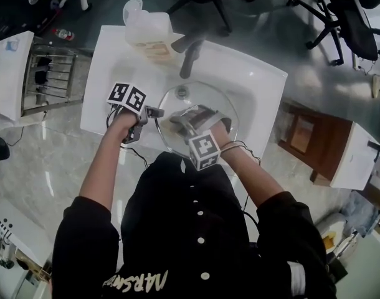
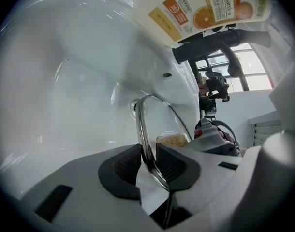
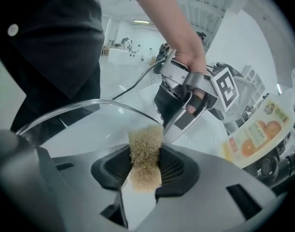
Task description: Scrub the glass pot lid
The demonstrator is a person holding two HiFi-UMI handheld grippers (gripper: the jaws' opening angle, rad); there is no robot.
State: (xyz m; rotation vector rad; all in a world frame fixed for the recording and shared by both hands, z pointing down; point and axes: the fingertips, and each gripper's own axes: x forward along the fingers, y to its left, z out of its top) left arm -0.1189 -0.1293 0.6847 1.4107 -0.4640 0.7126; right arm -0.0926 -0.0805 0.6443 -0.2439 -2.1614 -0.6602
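A white ceramic sink (image 1: pixel 109 61) is filling the middle of the head view, and a person in a black buttoned shirt (image 1: pixel 190 229) is leaning over its near edge. A round, clear glass pot lid (image 1: pixel 177 143) is hanging over the basin, tilted on edge, with its near side towards the person. At the back of the sink, a translucent white plastic bottle with an orange fruit label (image 1: pixel 146 27) is standing just beside a black faucet (image 1: pixel 190 55) that is reaching out over the basin.

The left gripper (image 2: pixel 148 161) is gripping the lid by its metal-banded rim at the left side, with its dark ribbed pads pressing on both faces of the glass edge. The right gripper (image 3: pixel 146 166) is pinching a small tan fibrous scrubbing pad (image 3: pixel 146 158) between its narrow-set jaws. The pad's upper end is sticking out past the jaw tips and is lying against the lid's glass surface, close to the left gripper.
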